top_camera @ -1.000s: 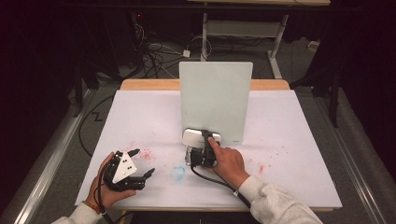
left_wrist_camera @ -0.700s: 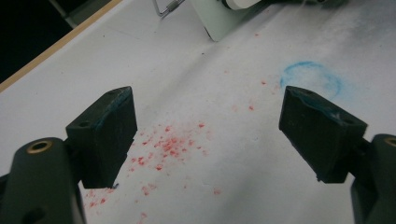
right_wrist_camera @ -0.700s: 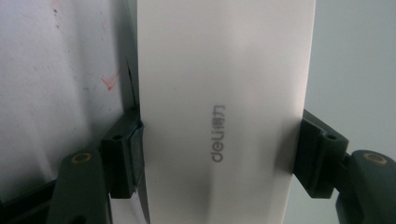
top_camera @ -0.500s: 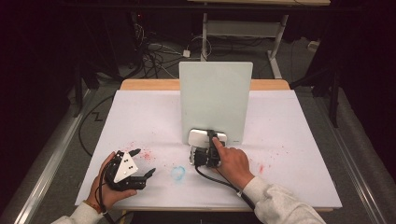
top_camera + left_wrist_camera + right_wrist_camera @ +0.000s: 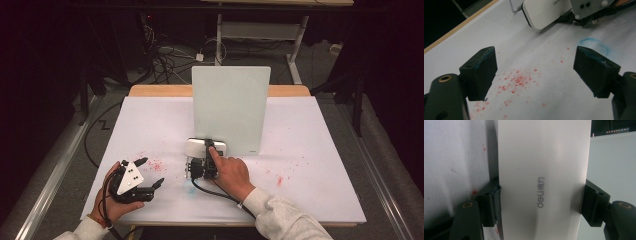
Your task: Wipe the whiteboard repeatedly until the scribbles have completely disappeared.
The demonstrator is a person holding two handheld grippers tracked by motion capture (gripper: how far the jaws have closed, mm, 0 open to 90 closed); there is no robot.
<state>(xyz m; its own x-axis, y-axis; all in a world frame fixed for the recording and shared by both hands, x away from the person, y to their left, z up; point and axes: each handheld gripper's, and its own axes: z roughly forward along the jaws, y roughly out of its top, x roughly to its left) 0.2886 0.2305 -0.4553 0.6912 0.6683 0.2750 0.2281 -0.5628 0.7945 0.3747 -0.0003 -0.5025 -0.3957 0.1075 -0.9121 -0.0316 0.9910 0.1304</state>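
In the high view the white tabletop [image 5: 310, 150] is lit brightly from above, while the floor and the room behind are left nearly black. Soft, short shadows are cast under the hands. The picture is a little grainy. In the left gripper view the near black parts of the left tool [image 5: 535, 72] are slightly blurred, and the red specks [image 5: 517, 81] are seen sharply. In the right gripper view a soft glare is spread over the white block [image 5: 544, 177], and its edges are blurred.
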